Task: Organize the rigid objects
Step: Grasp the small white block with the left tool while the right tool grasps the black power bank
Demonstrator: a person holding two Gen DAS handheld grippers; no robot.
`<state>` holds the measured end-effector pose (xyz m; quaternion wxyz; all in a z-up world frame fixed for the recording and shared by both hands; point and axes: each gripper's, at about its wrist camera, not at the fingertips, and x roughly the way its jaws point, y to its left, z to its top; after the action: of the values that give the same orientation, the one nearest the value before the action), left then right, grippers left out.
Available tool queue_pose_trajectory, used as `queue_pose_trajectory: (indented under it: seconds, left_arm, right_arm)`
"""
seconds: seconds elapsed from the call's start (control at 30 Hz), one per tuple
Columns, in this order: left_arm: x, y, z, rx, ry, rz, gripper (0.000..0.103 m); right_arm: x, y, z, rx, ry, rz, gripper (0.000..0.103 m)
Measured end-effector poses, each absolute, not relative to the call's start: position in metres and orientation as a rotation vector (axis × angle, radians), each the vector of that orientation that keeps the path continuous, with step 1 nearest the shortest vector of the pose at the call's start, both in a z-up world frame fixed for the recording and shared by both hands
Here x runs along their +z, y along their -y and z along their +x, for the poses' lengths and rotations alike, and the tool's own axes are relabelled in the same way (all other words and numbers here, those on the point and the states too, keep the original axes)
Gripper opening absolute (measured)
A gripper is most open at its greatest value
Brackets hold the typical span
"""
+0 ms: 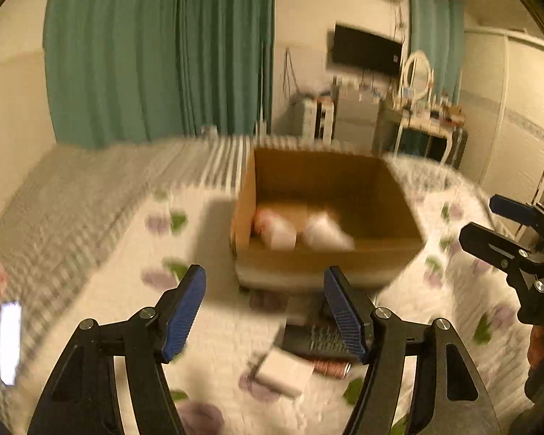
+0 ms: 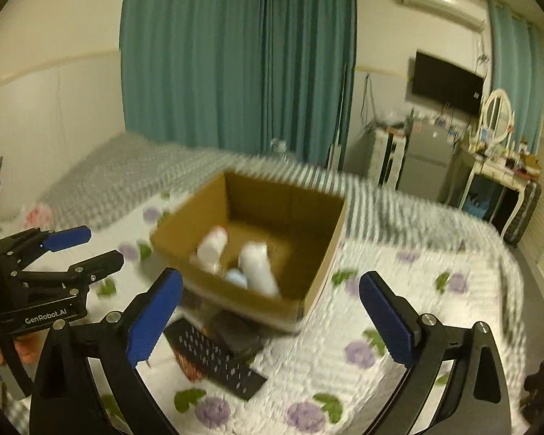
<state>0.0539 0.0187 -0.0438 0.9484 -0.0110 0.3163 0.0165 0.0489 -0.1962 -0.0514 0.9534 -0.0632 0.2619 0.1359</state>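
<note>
Two white bottles lie inside the cardboard box on the flowered quilt; a black grater lies before it. The left gripper, marked "GenRobot.AI", and the right gripper both gape wide, empty.

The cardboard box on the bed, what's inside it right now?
Inside the cardboard box lie two white bottles, blurred, with something pale blue between them. The near wall hides the rest of the floor.
</note>
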Motion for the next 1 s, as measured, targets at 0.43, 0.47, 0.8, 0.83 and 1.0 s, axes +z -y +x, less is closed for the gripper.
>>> queue_pose_trajectory:
  seconds: [0.43, 0.47, 0.8, 0.83, 1.0]
  left_arm:
    - [-0.154, -0.004, 0.073, -0.037, -0.972, 0.034, 0.071]
    - [-0.156, -0.002, 0.075, -0.034, -0.982, 0.051, 0.071]
    - [-0.174, 0.005, 0.085, -0.002, -1.008, 0.094, 0.069]
    - [-0.174, 0.005, 0.083, -0.006, -1.003, 0.095, 0.068]
    - [-0.165, 0.009, 0.069, 0.002, -0.977, 0.118, 0.062]
  right_arm:
    - [-0.124, 0.207, 0.075, 0.254, -0.697, -0.093, 0.098]
    - [-0.124, 0.207, 0.075, 0.247, -0.699, -0.092, 0.098]
    - [-0.126, 0.214, 0.077, 0.175, -0.716, -0.064, 0.098]
    - [-0.126, 0.213, 0.076, 0.174, -0.715, -0.070, 0.098]
    - [-0.127, 0.209, 0.072, 0.185, -0.702, -0.100, 0.098]
